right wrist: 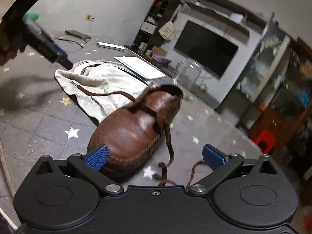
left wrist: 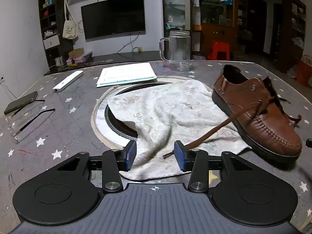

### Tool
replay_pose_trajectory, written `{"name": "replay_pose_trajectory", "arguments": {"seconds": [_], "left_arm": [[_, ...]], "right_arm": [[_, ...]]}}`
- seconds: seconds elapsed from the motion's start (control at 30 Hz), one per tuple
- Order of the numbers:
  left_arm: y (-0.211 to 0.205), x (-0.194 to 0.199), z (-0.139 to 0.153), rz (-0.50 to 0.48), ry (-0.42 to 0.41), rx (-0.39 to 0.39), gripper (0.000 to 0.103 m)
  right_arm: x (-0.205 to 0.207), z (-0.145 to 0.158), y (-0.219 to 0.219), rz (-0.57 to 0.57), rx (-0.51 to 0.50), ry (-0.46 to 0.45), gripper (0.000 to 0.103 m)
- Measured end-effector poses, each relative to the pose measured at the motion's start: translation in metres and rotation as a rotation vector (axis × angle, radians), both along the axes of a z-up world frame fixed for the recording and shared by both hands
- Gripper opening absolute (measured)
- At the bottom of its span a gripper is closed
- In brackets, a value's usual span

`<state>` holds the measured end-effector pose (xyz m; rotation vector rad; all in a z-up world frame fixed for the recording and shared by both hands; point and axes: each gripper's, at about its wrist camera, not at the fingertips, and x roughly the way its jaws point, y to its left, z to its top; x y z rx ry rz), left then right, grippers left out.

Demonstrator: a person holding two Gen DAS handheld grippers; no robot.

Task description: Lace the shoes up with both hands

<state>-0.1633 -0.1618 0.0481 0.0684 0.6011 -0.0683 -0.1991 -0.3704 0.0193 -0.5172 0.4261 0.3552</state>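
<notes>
The shoe (left wrist: 259, 113) is a brown leather moccasin type with a stitched toe seam and a thick black sole. It stands upright on the surface (left wrist: 58, 136), its sole edge resting on the edge of a crumpled white cloth (left wrist: 161, 115). A brown lace (left wrist: 218, 128) exits a side eyelet and runs across the cloth; its dark tip lies just beside one blue pad of the left tool (left wrist: 155, 156). A second lace end (right wrist: 167, 136) crosses the tongue, drops over the toe and coils on the surface in front of the right tool (right wrist: 156, 156).

The left tool stands open above the cloth, holding nothing. The right tool stands wide open, one pad in front of the toe, holding nothing.

Behind the cloth stands a clear glass mug (left wrist: 178, 48), upright, with no visible contents. Beside it lie a paper pad (left wrist: 126, 74), a white bar (left wrist: 68, 81) and a phone (left wrist: 20, 102)
</notes>
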Motion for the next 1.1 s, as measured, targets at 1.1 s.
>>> {"name": "replay_pose_trajectory", "arguments": {"seconds": [1.1], "left_arm": [[-0.038, -0.005, -0.036, -0.141, 0.105, -0.035, 0.066]], "right_arm": [[0.037, -0.049, -0.104, -0.321, 0.349, 0.218, 0.103]]}}
